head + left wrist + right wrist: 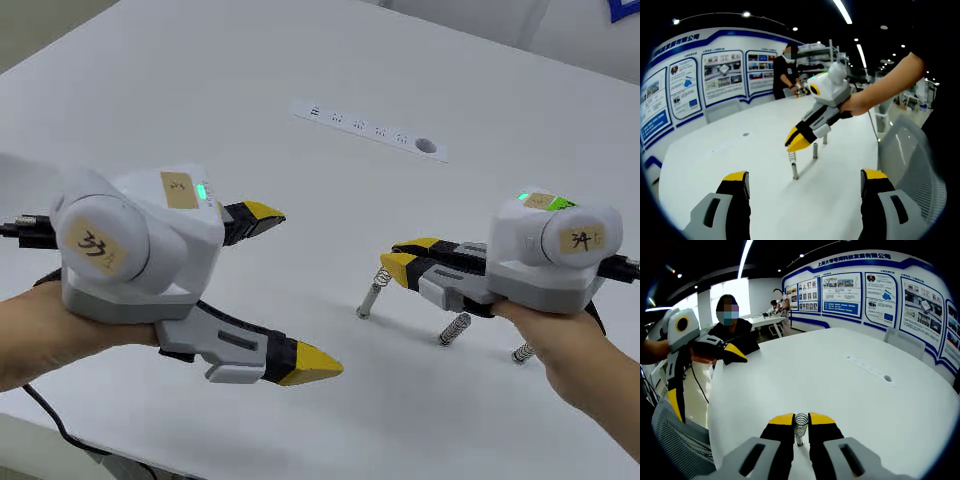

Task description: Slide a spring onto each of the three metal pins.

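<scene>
Three metal pins stand in a row on the white table (300, 60). The leftmost pin (370, 302) carries a spring (382, 277) at its top, and my right gripper (400, 262) is shut on that spring. From the right gripper view the spring (801, 426) sits upright between the yellow-tipped right gripper (801, 421). The middle pin (455, 328) and the right pin (522, 352) look wrapped in coils. My left gripper (290, 288) hangs wide open to the left, holding nothing. The left gripper view shows the left gripper (805, 182) facing the spring (792, 156) and pin (795, 172).
A white power strip (370, 130) lies across the far middle of the table. A black cable (45, 415) hangs over the near left edge. A person (730, 325) sits beyond the table, and a mesh chair (910, 165) stands beside it.
</scene>
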Available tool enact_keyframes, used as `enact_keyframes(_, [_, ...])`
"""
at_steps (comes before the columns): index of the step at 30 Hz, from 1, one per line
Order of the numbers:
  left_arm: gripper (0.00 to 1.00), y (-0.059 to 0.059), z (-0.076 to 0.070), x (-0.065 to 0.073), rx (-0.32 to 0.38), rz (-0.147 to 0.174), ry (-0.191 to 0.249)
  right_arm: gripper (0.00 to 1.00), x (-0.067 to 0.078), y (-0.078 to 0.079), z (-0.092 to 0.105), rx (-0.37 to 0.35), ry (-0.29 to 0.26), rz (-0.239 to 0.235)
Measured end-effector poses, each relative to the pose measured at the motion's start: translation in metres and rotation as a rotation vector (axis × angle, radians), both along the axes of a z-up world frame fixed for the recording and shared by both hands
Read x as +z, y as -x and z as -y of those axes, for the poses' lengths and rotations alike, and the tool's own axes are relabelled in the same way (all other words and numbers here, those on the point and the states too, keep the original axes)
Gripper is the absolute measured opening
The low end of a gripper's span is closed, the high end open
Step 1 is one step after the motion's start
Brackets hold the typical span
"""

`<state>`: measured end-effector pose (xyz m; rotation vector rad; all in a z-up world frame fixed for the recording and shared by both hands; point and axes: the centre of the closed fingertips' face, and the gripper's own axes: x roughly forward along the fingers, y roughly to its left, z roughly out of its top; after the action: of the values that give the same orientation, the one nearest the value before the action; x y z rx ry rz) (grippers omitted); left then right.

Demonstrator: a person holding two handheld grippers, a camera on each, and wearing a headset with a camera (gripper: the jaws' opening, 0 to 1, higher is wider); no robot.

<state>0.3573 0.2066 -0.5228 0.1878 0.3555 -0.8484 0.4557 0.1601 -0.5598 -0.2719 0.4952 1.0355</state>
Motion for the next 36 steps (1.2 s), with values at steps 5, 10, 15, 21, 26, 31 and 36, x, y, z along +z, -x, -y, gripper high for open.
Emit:
enact_keyframes(5, [0.96,0.000,0.000,-0.003,0.000,-0.012,-0.004,0.11,-0.005,0.002,-0.001,0.013,0.010,-0.007])
enact_keyframes(10, [0.99,-0.002,0.000,0.000,0.016,-0.007,0.012,0.11,-0.010,0.003,-0.002,0.016,0.020,-0.008])
enact_keyframes(15, [1.00,-0.002,-0.003,-0.001,0.033,-0.007,0.008,0.11,-0.016,0.001,-0.002,0.014,0.027,-0.012])
enact_keyframes(21, [1.00,-0.001,-0.007,-0.003,0.041,-0.017,0.003,0.11,-0.025,0.001,-0.004,0.014,0.037,-0.025])
enact_keyframes(26, [1.00,0.000,-0.006,-0.005,0.040,-0.020,0.012,0.11,-0.037,0.002,-0.005,0.014,0.070,-0.019])
enact_keyframes(31, [1.00,0.002,-0.007,-0.006,0.048,-0.029,0.023,0.11,-0.048,0.002,-0.007,0.007,0.094,-0.027])
enact_keyframes(36, [1.00,0.003,-0.011,-0.007,0.056,-0.034,0.023,0.11,-0.056,0.003,-0.008,0.007,0.116,-0.030])
